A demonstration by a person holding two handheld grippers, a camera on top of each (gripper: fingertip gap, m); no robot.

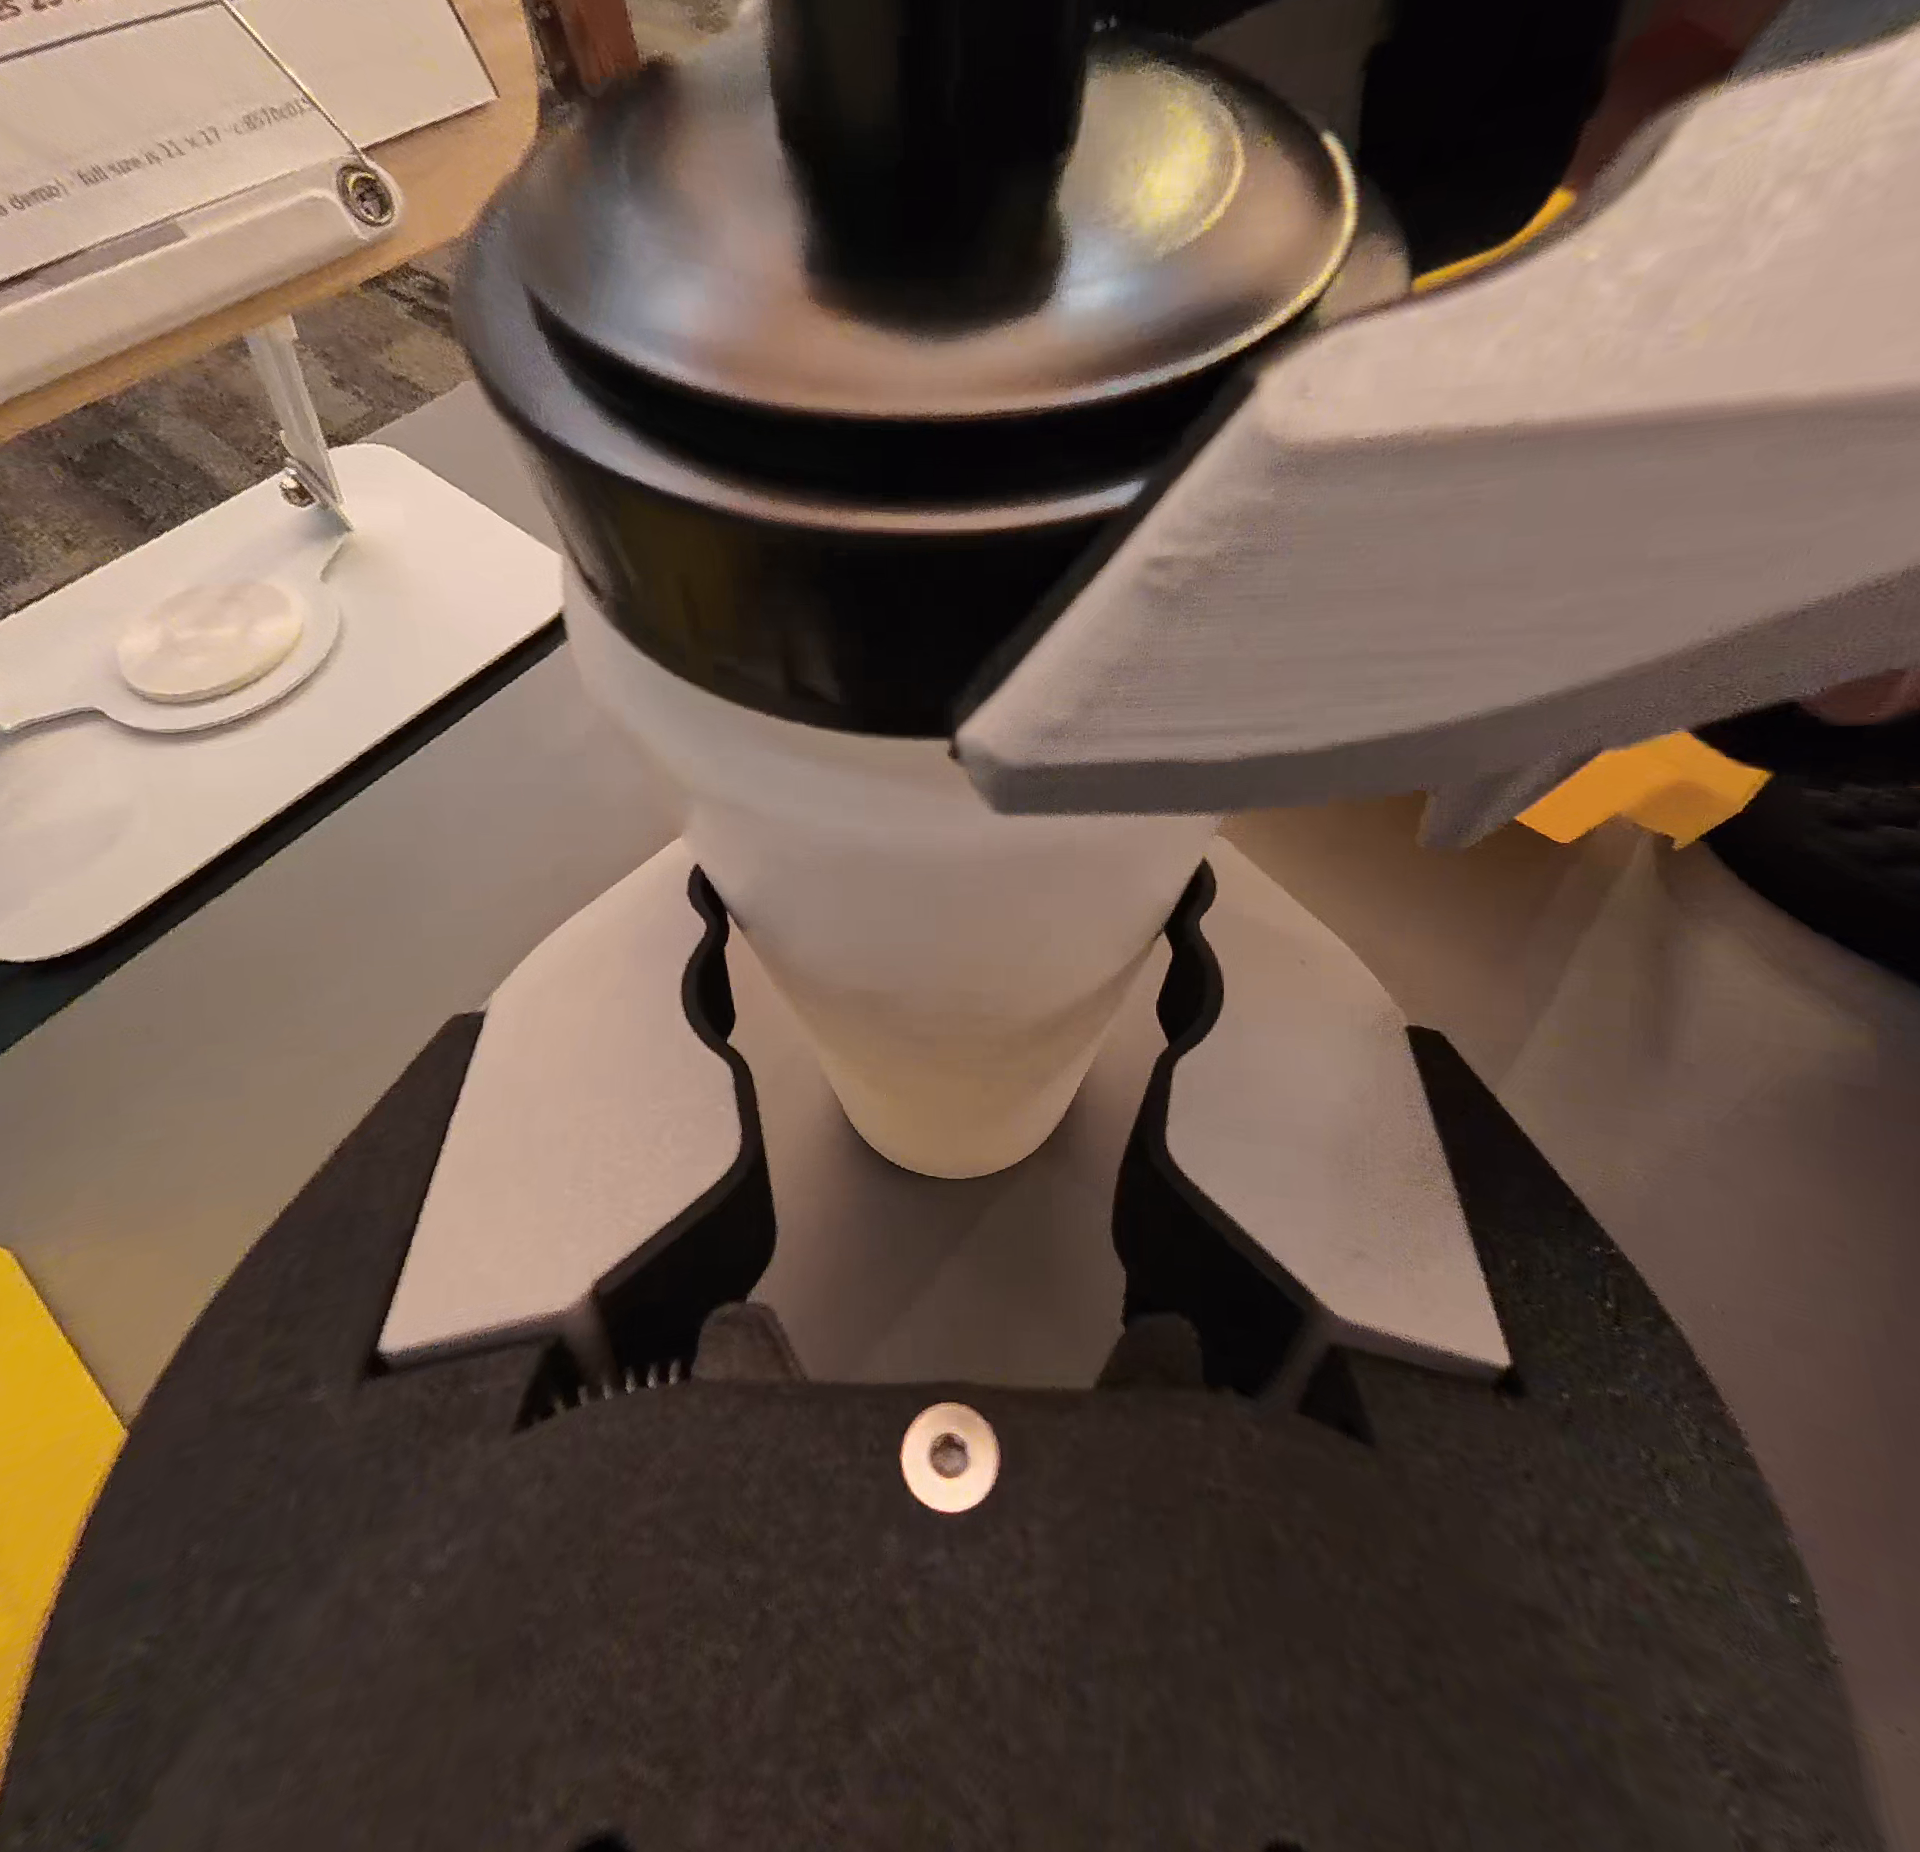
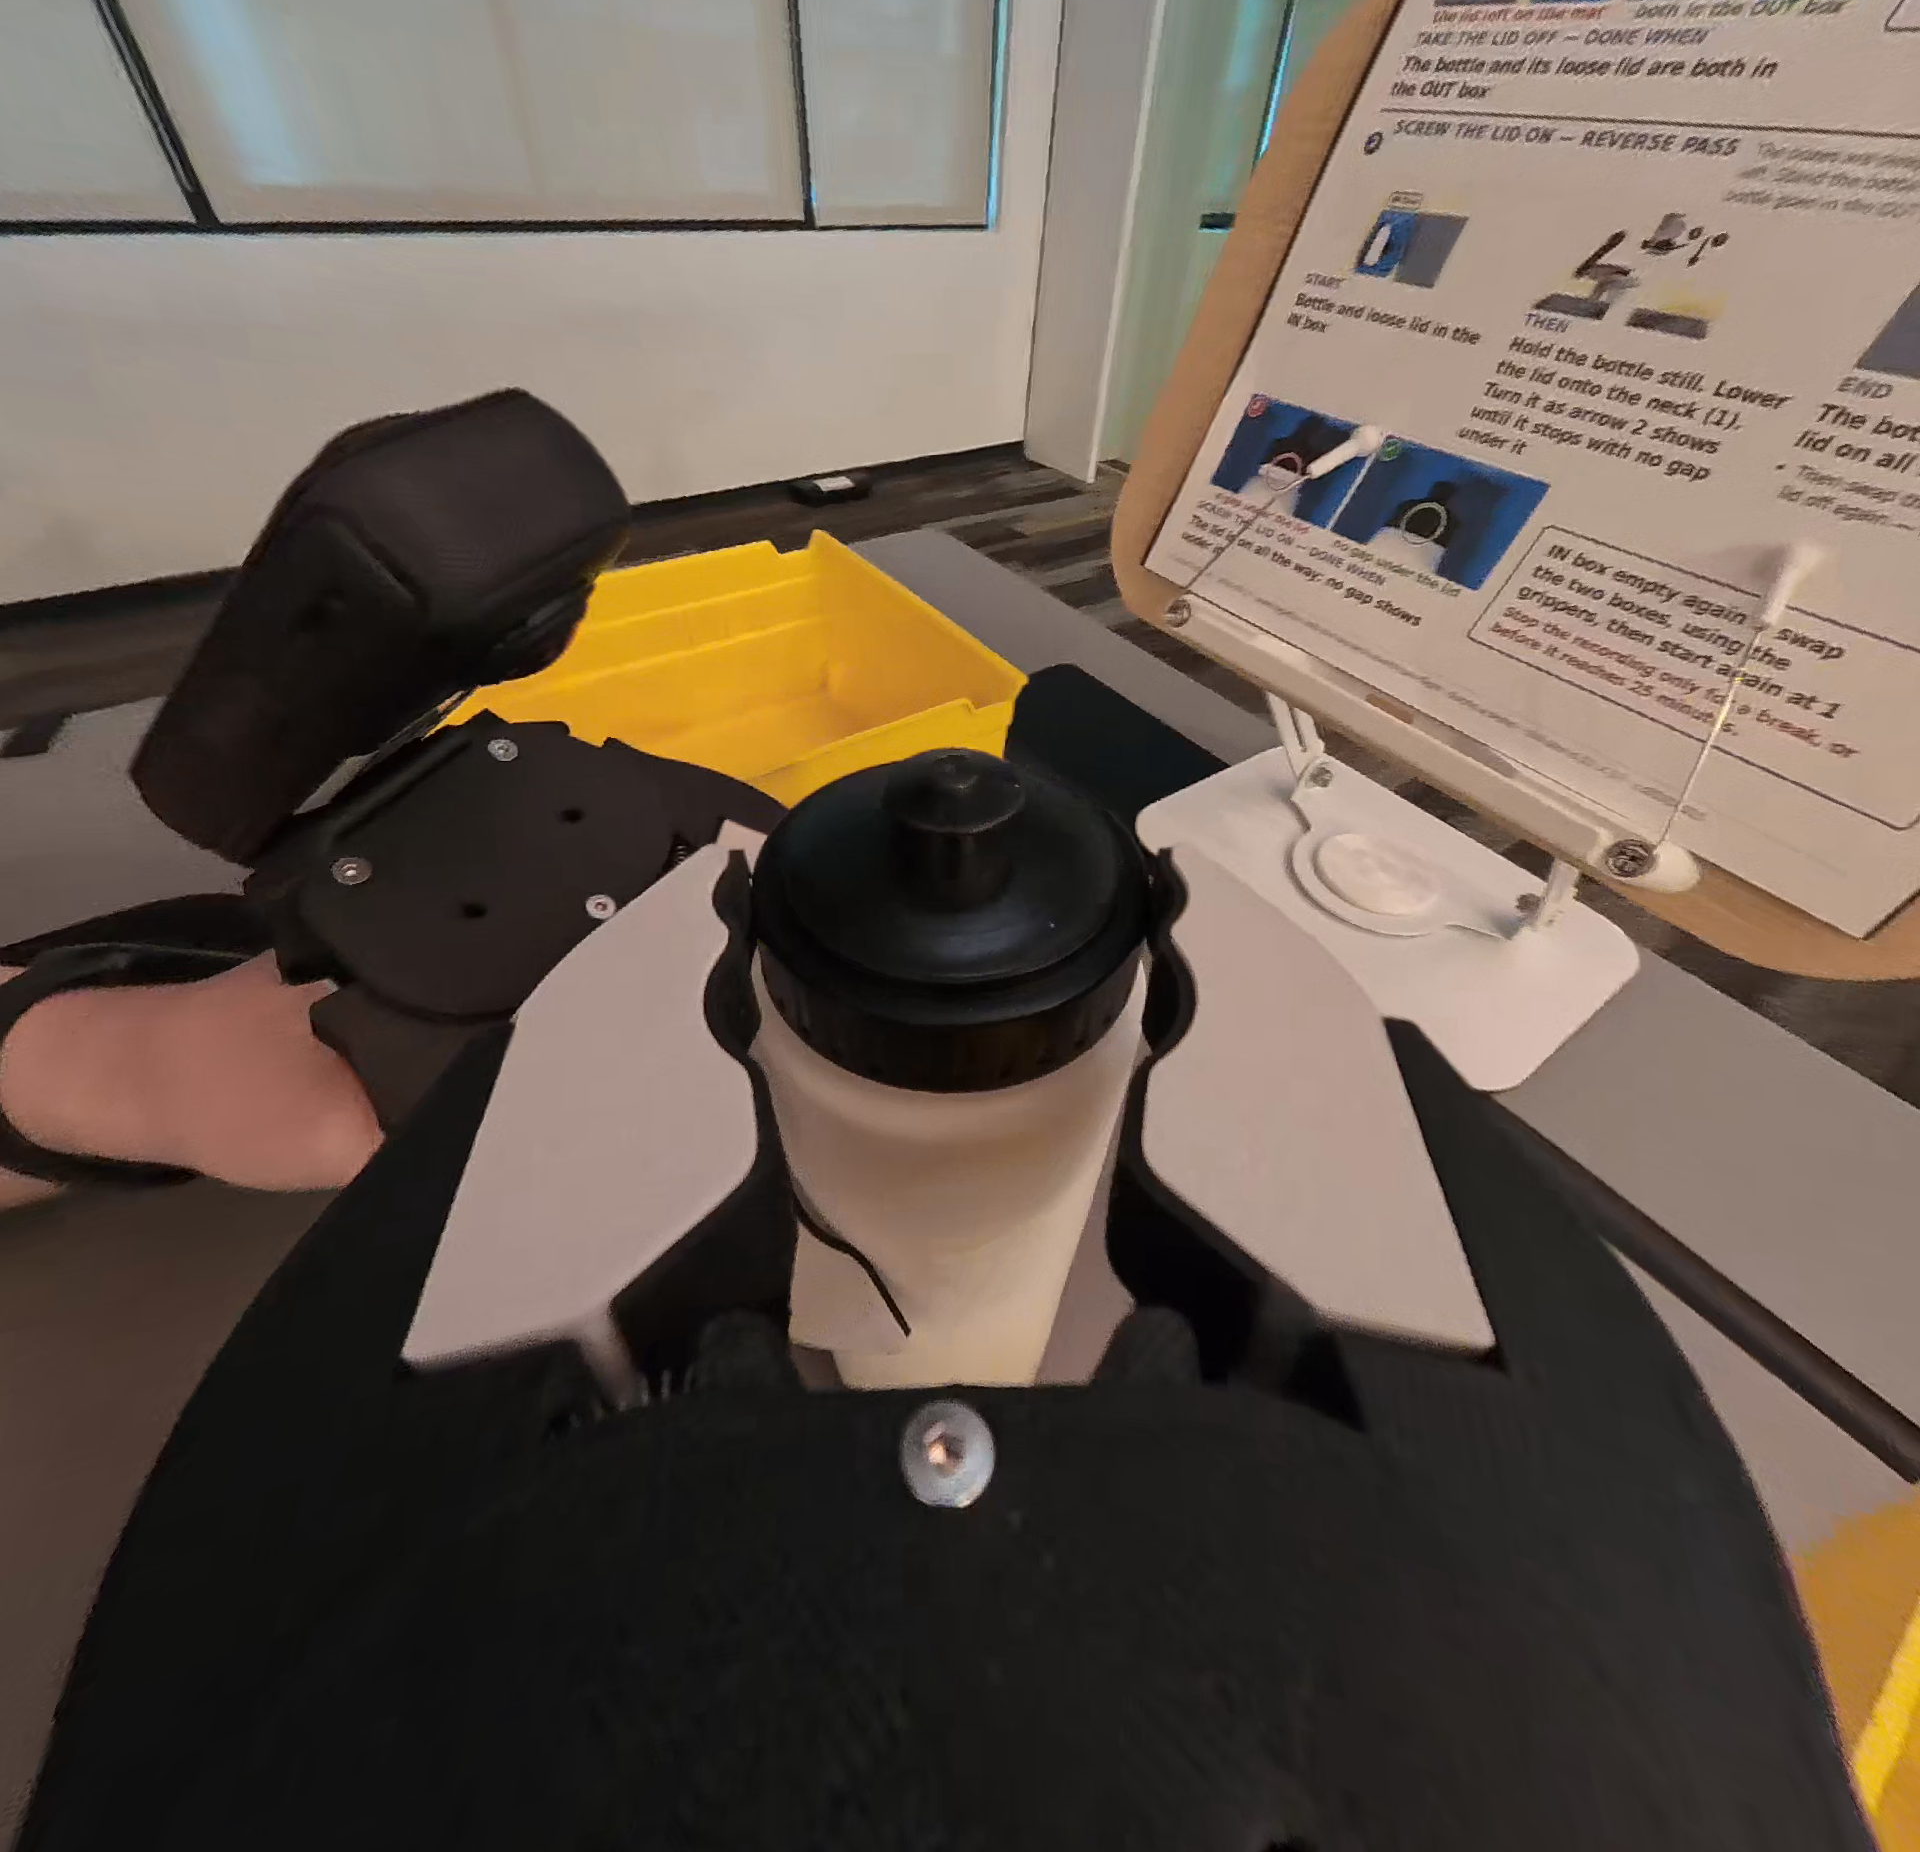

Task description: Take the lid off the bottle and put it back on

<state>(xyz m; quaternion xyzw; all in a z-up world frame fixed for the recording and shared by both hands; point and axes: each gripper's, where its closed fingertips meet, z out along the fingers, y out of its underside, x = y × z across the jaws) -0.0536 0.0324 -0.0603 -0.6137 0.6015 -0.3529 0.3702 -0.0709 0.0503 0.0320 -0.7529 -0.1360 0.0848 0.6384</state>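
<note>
— Black plastic, that lid (image 2: 951,919), and where does it sit?

— On top of the white bottle (image 2: 935,1210), which stands upright on the grey table (image 2: 1714,1158), its long axis vertical. In the left wrist view the lid looks tilted on the neck with a dark gap under its rim, so it seems not fully seated; blur makes that a judgement.

— Which hand-held gripper is nearer the lid?

— The right hand-held gripper (image 2: 951,929). Its fingers are clamped on the lid's ribbed edge, one each side, coming in level from the side.

— And the other one?

— The left hand-held gripper (image 1: 951,929) grips lower down, closed on the bottle's body, so the lid lies straight above it.

— So the coming move turns on what?

— Probably a twist about that vertical axis, the bottle held steady below.

— Anything further out?

— A yellow bin (image 2: 790,659) behind, and an instruction board on a white stand (image 2: 1455,971) to the right.
</note>
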